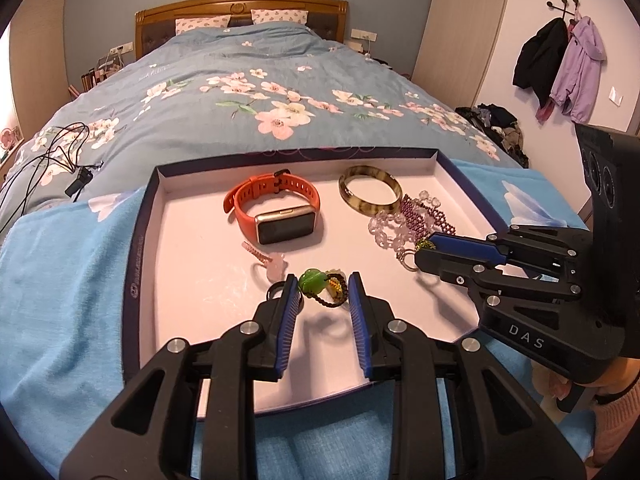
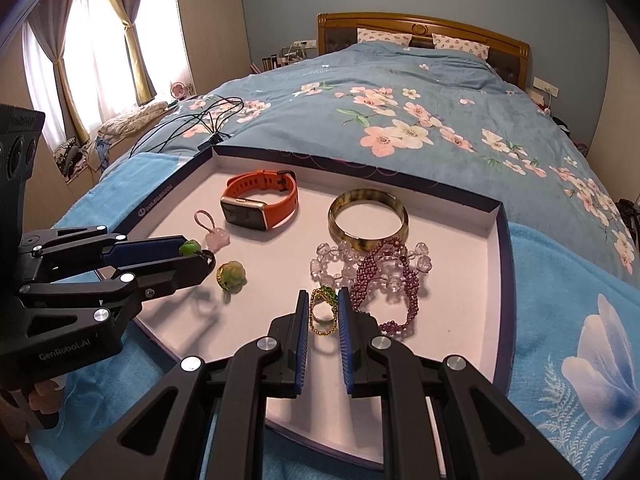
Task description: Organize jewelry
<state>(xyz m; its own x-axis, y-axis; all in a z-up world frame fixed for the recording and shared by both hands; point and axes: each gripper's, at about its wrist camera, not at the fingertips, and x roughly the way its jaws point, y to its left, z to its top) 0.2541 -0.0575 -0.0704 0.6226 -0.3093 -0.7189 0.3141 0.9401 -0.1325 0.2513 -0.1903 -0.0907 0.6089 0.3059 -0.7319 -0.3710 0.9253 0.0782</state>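
Observation:
A shallow white tray with dark blue walls (image 1: 140, 240) (image 2: 502, 248) lies on a blue blanket on the bed. My left gripper (image 1: 322, 280) (image 2: 200, 254) is shut on a green bead charm (image 1: 311, 281) (image 2: 189, 247) with a dark braided cord, held just above the tray's front left. My right gripper (image 2: 322, 294) (image 1: 420, 250) is shut on a gold-beaded ring with a green top (image 2: 322, 312) (image 1: 406, 260), beside the purple beaded bracelet (image 2: 384, 276) (image 1: 424, 212). Under the left gripper's tips, a yellow-green carved charm (image 2: 230, 276) rests on the tray.
Also in the tray: an orange-strapped watch (image 1: 276, 208) (image 2: 260, 200), a mottled bangle (image 1: 370, 196) (image 2: 368, 216), a clear bead bracelet (image 1: 386, 228) (image 2: 332, 264) and a pink charm (image 1: 276, 266) (image 2: 218, 240). Black cables (image 1: 52, 152) (image 2: 192, 120) lie on the floral quilt.

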